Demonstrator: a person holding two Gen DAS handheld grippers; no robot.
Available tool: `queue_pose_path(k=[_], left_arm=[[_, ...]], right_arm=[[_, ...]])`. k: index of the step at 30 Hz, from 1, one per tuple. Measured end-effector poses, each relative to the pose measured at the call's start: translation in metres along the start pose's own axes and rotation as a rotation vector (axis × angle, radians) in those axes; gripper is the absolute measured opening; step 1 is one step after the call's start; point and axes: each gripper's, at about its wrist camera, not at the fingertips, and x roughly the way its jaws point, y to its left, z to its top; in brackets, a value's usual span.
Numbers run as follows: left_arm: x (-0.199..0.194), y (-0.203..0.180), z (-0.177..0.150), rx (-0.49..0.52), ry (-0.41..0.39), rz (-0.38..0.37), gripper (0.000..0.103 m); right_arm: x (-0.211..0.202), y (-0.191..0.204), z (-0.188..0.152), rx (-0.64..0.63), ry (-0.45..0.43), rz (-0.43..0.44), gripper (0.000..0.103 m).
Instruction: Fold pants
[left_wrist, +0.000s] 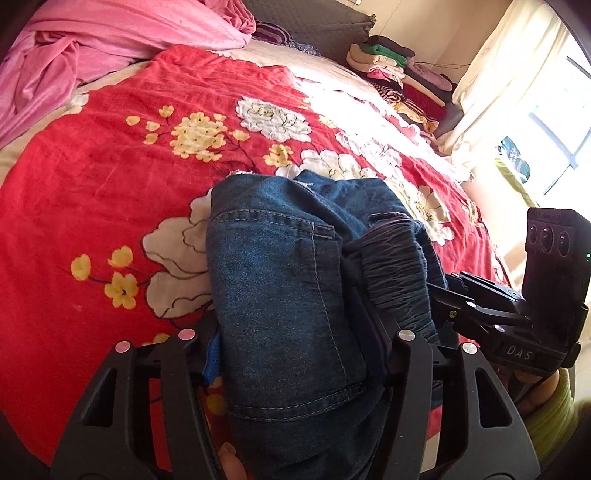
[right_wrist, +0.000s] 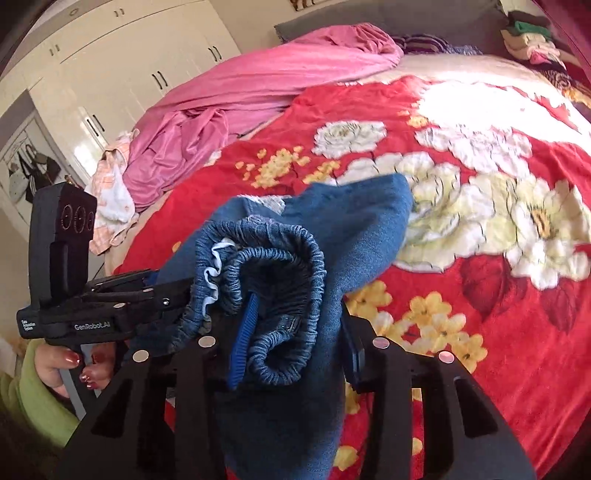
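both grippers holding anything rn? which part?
Yes: both hold the denim pants. The left gripper clamps the bunched denim beside the elastic waistband; the right gripper is shut on the gathered waistband itself.

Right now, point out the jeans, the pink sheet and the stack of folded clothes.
jeans (left_wrist: 280, 280): left wrist view, on the denim panel beside the seam.
pink sheet (right_wrist: 258, 70): right wrist view, on its smooth upper stretch.
stack of folded clothes (left_wrist: 402, 77): left wrist view, mid-pile.
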Motion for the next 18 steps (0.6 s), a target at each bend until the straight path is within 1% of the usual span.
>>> queue_pose_path(k=[4,7,8,10,13,16,17,18], left_arm=[[-0.011,0.006,0.031,0.014,-0.053,0.022,0.051],[-0.019,0.009,0.059,0.043,-0.117,0.055,0.051],[-0.018,0.01,0.067,0.057,-0.128,0.062,0.051],[-0.007,0.017,0.083,0.063,-0.126,0.067,0.051],[0.021,0.033,0.098,0.057,-0.103,0.09,0.051],[0.052,0.049,0.098,0.044,-0.053,0.145,0.051],[0.057,0.053,0.095,0.039,-0.039,0.164,0.051],[0.06,0.055,0.092,0.037,-0.031,0.174,0.053]], right_arm=[[-0.007,0.019,0.034,-0.089,-0.082,-0.011,0.039],[-0.003,0.023,0.06,-0.126,-0.14,-0.015,0.039],[0.0,0.022,0.068,-0.137,-0.158,-0.022,0.039],[0.012,0.016,0.083,-0.14,-0.179,-0.03,0.039],[0.04,0.0,0.095,-0.132,-0.171,-0.068,0.039],[0.072,-0.02,0.094,-0.079,-0.099,-0.144,0.041],[0.08,-0.026,0.092,-0.055,-0.07,-0.153,0.042],[0.085,-0.031,0.089,-0.03,-0.049,-0.16,0.045]])
